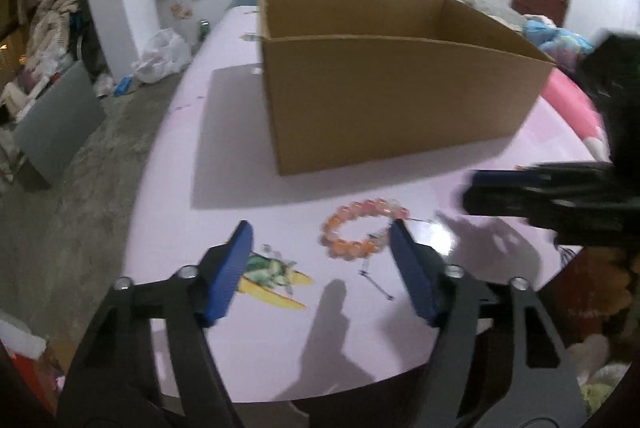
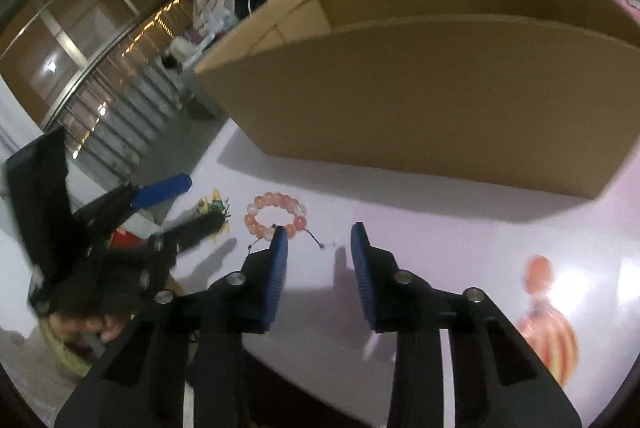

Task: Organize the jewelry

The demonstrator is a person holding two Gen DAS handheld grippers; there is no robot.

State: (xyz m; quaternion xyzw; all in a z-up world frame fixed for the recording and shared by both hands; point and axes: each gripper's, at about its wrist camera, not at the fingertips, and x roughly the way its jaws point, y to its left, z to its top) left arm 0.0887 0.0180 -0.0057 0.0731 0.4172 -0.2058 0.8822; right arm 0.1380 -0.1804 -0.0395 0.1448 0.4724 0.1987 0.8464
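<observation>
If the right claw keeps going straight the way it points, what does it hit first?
Probably the bare pink tabletop beside the orange beaded bracelet; the right claw angles down, with nothing between its open jaws. Depth is uncertain.

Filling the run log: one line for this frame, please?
stage: approach | target: bead bracelet flat on table, before cardboard box | left gripper: open, empty | right gripper: open, empty
</observation>
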